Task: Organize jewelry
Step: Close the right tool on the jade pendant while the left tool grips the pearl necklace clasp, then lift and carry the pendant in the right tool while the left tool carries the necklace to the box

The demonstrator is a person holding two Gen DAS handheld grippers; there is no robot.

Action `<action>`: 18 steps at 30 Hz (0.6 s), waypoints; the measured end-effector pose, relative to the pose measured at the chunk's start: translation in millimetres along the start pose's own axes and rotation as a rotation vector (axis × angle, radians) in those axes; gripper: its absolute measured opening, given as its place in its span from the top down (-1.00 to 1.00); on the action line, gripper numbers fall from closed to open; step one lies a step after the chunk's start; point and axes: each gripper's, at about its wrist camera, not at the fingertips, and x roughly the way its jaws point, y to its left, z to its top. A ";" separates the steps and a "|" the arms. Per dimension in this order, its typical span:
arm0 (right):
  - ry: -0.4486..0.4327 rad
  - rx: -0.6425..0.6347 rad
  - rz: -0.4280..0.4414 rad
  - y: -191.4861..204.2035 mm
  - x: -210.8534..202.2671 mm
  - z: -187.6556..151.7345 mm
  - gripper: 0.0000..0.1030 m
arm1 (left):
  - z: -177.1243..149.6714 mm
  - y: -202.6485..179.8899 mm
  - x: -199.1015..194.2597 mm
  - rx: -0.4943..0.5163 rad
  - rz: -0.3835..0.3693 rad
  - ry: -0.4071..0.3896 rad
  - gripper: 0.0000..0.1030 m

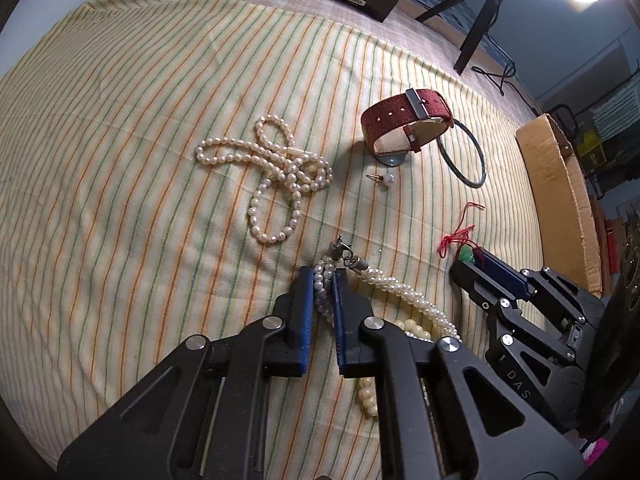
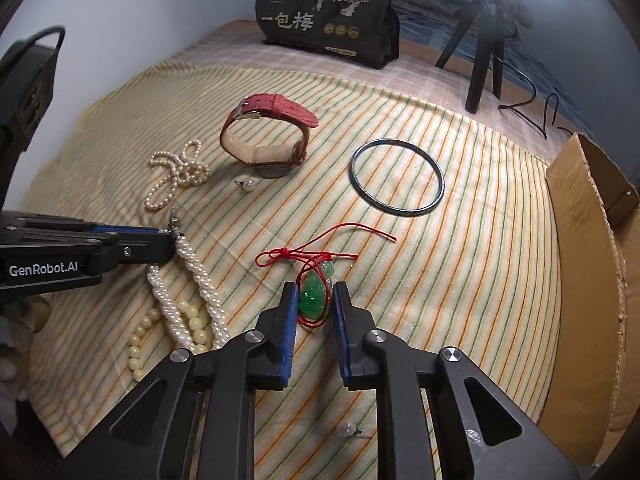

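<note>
My left gripper (image 1: 323, 276) is shut on a twisted multi-strand pearl necklace (image 1: 404, 292) near its metal clasp (image 1: 344, 254); it also shows in the right wrist view (image 2: 200, 280). My right gripper (image 2: 314, 292) straddles a green jade pendant (image 2: 313, 294) on a red cord (image 2: 320, 248), fingers close around it but a small gap shows. On the striped cloth (image 1: 140, 140) lie a single-strand pearl necklace (image 1: 272, 168), a red-strap watch (image 1: 404, 120), a dark bangle (image 1: 462, 152), a pearl earring (image 1: 386, 179) and cream beads (image 2: 160, 320).
A black gift bag (image 2: 328, 20) stands at the back. A tripod (image 2: 484, 40) with a ring light and cable stands back right. A cardboard box (image 2: 588, 248) lines the right edge. A second pearl earring (image 2: 348, 429) lies under my right gripper.
</note>
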 end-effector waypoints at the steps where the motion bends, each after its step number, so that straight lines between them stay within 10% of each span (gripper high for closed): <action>1: -0.001 0.007 0.006 -1.0 -0.1 0.0 0.70 | -0.1 0.1 -0.5 -0.004 -0.004 0.000 0.87; 18: -0.091 0.064 0.040 -13.5 -41.9 3.1 0.70 | -4.1 -21.8 -53.3 0.002 -0.188 -0.072 0.89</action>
